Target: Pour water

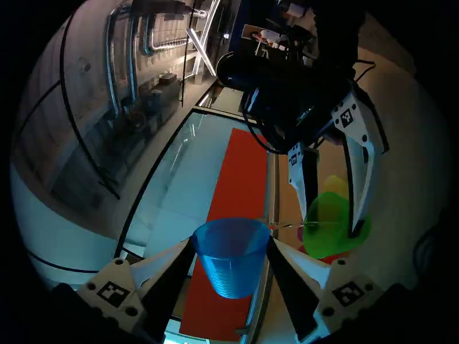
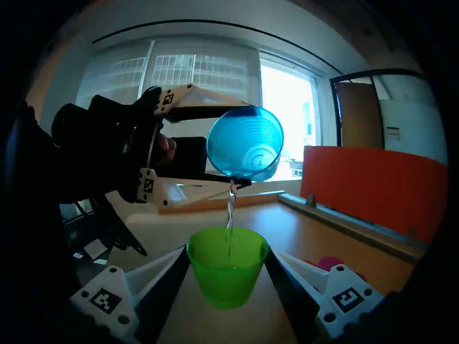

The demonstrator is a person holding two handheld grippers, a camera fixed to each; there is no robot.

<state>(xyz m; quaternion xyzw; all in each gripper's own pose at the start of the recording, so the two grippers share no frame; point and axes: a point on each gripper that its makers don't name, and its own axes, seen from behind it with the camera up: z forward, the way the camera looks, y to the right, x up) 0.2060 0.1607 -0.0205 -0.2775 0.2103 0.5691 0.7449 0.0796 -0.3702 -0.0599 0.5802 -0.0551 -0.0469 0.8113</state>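
Note:
My left gripper (image 1: 232, 261) is shut on a blue translucent cup (image 1: 231, 255), which is tipped over. In the right gripper view that blue cup (image 2: 245, 142) hangs tilted above a green cup (image 2: 228, 270), and a thin stream of water (image 2: 230, 218) falls from its rim into the green one. My right gripper (image 2: 228, 272) is shut on the green cup, holding it upright. In the left gripper view the right gripper (image 1: 330, 221) reaches down from above with the green cup (image 1: 331, 226) between its fingers.
A wooden tabletop (image 2: 321, 229) lies below both cups. A red divider panel (image 2: 373, 183) runs along its far side. A pink object (image 2: 330, 262) sits on the table to the right. A yellow thing (image 1: 337, 184) lies behind the green cup. Bright windows (image 2: 287, 114) stand behind.

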